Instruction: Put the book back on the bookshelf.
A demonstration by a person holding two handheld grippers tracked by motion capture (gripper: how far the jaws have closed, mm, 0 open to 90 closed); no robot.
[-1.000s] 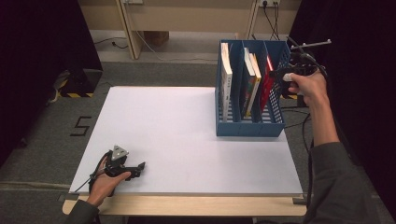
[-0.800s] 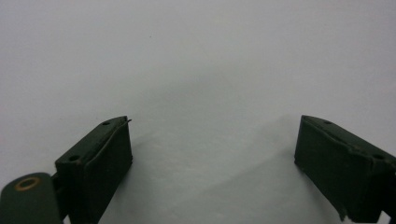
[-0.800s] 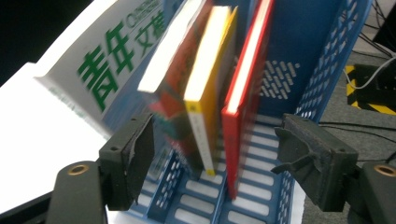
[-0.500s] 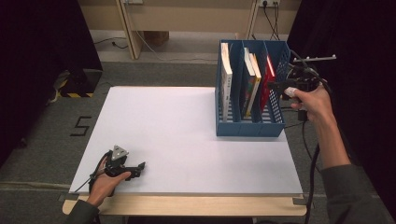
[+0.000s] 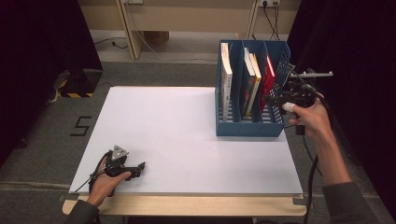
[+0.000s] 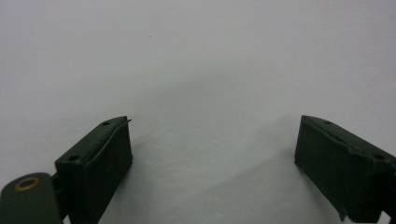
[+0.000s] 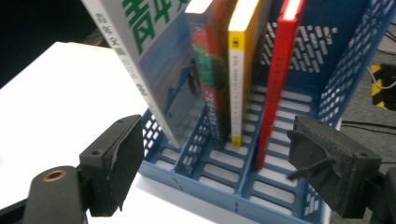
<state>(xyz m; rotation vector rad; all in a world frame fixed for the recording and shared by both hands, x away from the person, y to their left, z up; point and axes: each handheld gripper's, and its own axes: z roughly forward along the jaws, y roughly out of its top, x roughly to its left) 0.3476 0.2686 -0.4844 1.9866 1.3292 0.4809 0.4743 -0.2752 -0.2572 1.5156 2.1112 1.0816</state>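
At the table's far right, the blue slotted plastic file rack point(image 5: 250, 126) holds the red hardcover book point(image 5: 268, 74) upright in its rightmost compartment. The right gripper point(image 5: 286, 95), beside the rack, has just opened wide, empty; placement appears complete. The left gripper point(image 5: 135, 167) rests open, empty, near left.

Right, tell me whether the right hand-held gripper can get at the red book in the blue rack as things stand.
Probably yes. The right hand-held gripper is open beside the blue rack, with nothing between its jaws. The red book stands alone in the end slot, its top edge free above the rack wall.
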